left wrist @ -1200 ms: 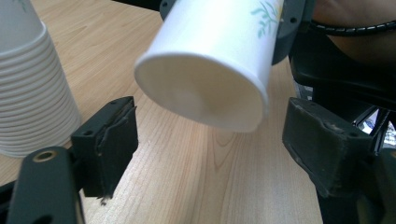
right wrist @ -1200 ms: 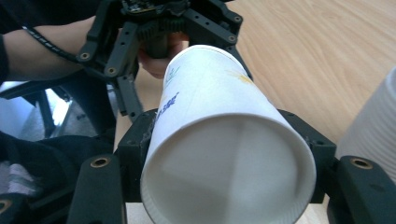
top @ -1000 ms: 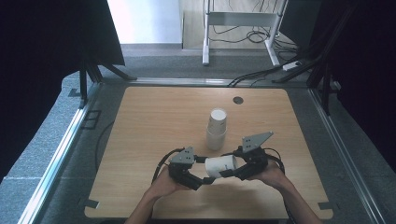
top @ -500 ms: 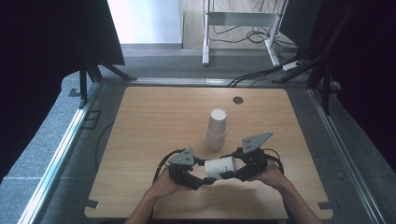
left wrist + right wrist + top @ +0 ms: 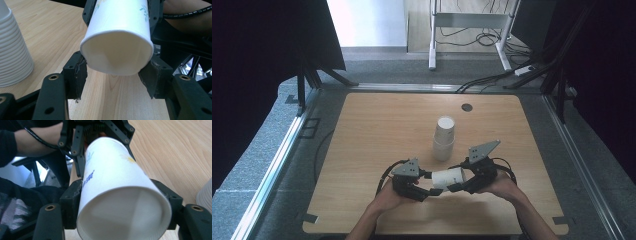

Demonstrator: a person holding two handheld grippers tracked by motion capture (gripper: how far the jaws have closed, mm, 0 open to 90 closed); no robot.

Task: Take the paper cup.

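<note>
A white paper cup (image 5: 448, 178) lies on its side just above the table, held between both grippers. My left gripper (image 5: 432, 187) has just been closing and is shut on the cup's open rim (image 5: 117, 32), which its pads dent slightly. My right gripper (image 5: 460, 181) holds the other end of the cup (image 5: 117, 185). Its jaws have just been opening a little with the cup between them, and both pads still lie against the cup's sides. A tall stack of white paper cups (image 5: 444, 137) stands upright just beyond the grippers.
The stack of cups (image 5: 12, 50) stands close at the left in the left gripper view, and its edge (image 5: 206, 195) shows at the right in the right gripper view. A small dark disc (image 5: 467, 107) lies near the wooden table's (image 5: 377, 130) far edge.
</note>
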